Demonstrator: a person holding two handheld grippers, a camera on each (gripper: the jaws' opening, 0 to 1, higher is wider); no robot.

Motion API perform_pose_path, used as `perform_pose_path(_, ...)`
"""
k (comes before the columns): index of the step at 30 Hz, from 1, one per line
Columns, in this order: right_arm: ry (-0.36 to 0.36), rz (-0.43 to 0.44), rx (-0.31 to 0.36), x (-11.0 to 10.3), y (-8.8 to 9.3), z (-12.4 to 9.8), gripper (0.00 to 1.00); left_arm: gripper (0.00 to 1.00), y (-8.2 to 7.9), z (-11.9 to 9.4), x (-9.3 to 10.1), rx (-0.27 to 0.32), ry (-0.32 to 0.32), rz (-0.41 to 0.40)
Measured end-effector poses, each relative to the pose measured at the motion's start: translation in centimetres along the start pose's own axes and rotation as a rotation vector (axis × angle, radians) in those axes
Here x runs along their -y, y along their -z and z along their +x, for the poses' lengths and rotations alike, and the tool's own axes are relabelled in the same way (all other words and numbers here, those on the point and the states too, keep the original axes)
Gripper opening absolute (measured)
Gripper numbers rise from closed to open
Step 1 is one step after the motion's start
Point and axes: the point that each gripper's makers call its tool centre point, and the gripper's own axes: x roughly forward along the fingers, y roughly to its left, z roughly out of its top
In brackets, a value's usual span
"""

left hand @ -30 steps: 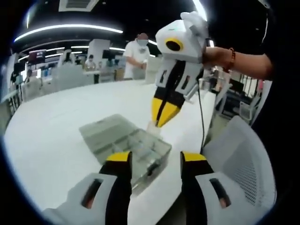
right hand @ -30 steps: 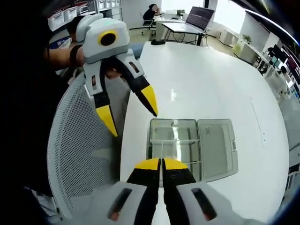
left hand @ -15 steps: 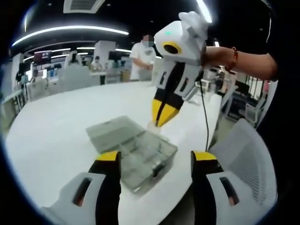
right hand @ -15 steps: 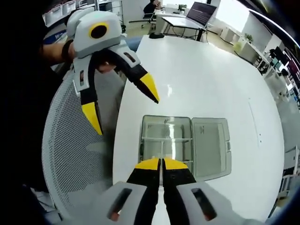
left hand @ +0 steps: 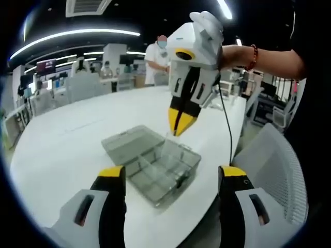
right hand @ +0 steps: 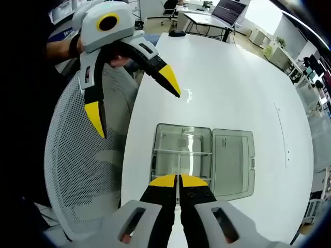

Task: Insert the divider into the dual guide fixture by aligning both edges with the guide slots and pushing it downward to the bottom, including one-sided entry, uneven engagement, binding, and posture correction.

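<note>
Left hand-held gripper (left hand: pixel 170 178) has spread wider.

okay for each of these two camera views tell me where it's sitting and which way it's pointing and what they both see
Left gripper view: rides the left claw, whose jaws stand wide apart; it looks across the white table at the clear box, with the right claw shut above it and a person's forearm behind.
Right gripper view: rides the right claw, looking down on the box; the left claw hangs open over a mesh chair.
Shared: the box, the table, the chair, and each other's claw.
</note>
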Motion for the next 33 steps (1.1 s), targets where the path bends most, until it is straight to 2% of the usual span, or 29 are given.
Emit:
perform_pose_path(8,-0.005,0.0,-0.006,0.6,-0.3,0.1,0.0,0.85,0.1,-0.2,0.2,-0.003,-0.007,0.029)
perform_pose_path(11,-0.011,0.013,-0.004,0.6,-0.3,0.3,0.0,0.92,0.2,-0.1,0.4,-0.006,-0.006,0.023)
perform_pose_path(17,-0.02,0.028,-0.008,0.7,0.1,0.4,0.0,0.95,0.4,-0.2,0.5,-0.005,-0.009,0.01)
perform_pose_path(25,-0.036,0.037,0.008,0.7,0.1,1.0,0.0,0.94,0.1,-0.1,0.3,0.011,-0.006,-0.008)
perform_pose_path(30,-0.041,0.031,0.017,0.7,0.0,1.4,0.0,0.94,0.5,-0.1,0.1,-0.006,-0.008,0.004)
perform_pose_path(33,-0.048,0.036,0.024,0.6,0.0,1.7,0.0,0.94,0.1,-0.1,0.1,0.014,-0.005,-0.012)
